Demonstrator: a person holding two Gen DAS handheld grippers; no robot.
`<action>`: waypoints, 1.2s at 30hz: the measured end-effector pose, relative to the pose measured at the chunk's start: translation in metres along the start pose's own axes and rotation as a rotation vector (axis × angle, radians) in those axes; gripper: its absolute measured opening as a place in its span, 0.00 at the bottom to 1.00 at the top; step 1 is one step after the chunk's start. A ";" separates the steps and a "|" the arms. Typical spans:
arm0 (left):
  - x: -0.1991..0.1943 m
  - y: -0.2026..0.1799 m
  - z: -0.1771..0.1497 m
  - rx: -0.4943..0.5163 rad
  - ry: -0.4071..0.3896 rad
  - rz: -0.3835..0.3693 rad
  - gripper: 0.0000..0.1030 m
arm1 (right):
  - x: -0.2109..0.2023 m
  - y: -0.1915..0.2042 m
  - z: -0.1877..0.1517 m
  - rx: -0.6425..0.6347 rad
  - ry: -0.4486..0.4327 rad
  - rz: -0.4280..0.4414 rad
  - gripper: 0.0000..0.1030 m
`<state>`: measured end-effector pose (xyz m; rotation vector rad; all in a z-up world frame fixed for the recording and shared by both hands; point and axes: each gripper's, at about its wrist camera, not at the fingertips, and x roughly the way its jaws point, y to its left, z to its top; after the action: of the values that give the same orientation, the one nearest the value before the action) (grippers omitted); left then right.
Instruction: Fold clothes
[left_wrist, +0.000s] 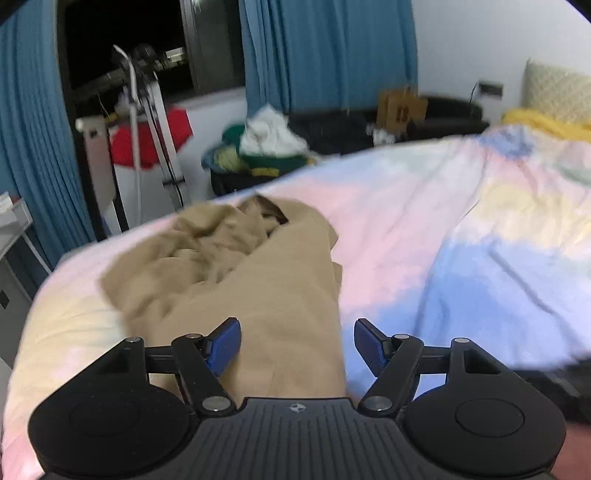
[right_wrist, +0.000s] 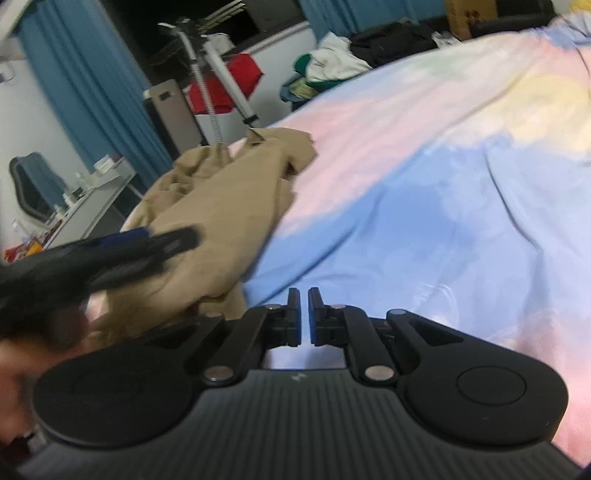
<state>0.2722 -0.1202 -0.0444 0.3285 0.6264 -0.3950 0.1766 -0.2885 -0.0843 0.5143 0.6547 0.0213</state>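
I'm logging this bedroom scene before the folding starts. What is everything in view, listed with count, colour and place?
garment: one, tan, crumpled on the near left part of the bed
bed cover: one, pastel pink, blue and yellow, spread over the bed
curtains: blue, either side of the dark window
clothes pile: one, white, green and yellow, beyond the bed
red cloth: one, by the white stand near the window
cardboard box: one, brown, by the far wall
desk: one, grey, at left, small items on it
left gripper: black, blue pads, open over the garment
right gripper: black, nearly shut, holding nothing
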 end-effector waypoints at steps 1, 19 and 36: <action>0.018 -0.004 0.006 0.013 0.027 0.010 0.68 | 0.002 -0.004 0.000 0.012 0.003 -0.001 0.20; -0.077 0.163 0.016 -0.717 -0.257 -0.089 0.03 | 0.020 0.007 -0.008 -0.054 0.027 0.105 0.49; -0.149 0.275 -0.177 -0.912 0.025 0.326 0.17 | 0.010 0.053 -0.033 -0.334 0.093 0.164 0.49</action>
<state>0.1977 0.2311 -0.0383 -0.4358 0.7005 0.2253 0.1723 -0.2253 -0.0878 0.2443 0.6820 0.3058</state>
